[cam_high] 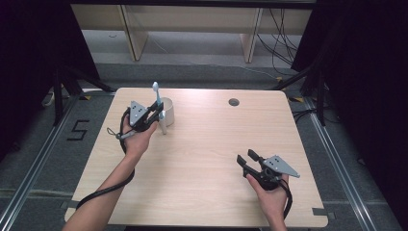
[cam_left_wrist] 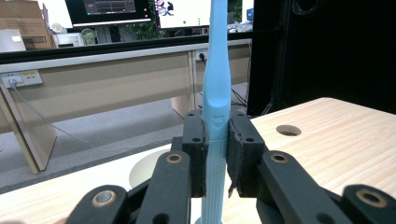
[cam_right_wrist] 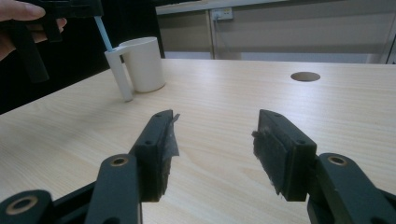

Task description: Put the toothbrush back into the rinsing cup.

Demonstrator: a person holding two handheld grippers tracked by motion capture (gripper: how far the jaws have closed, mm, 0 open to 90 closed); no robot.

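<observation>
Clamping a light blue toothbrush point(cam_left_wrist: 218, 116) mid-handle in the left gripper point(cam_high: 156, 114), jaws shut tight on it, just beside the white mug point(cam_high: 167, 111) at the table's point(cam_high: 207, 159) far left. Likely light, stiff and slick plastic (best pinched on the ribbed handle, as here). Long axis near upright, bristle head up, tail down. Right gripper point(cam_right_wrist: 215, 140) resting near the front edge, jaws apart, holding nothing.

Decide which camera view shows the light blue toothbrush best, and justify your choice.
The left gripper view: the toothbrush stands upright and close, its handle clamped between the left gripper pads. The high view shows it small, beside the white cup. The right gripper view shows a short slanted piece of it above the cup's handle.
</observation>
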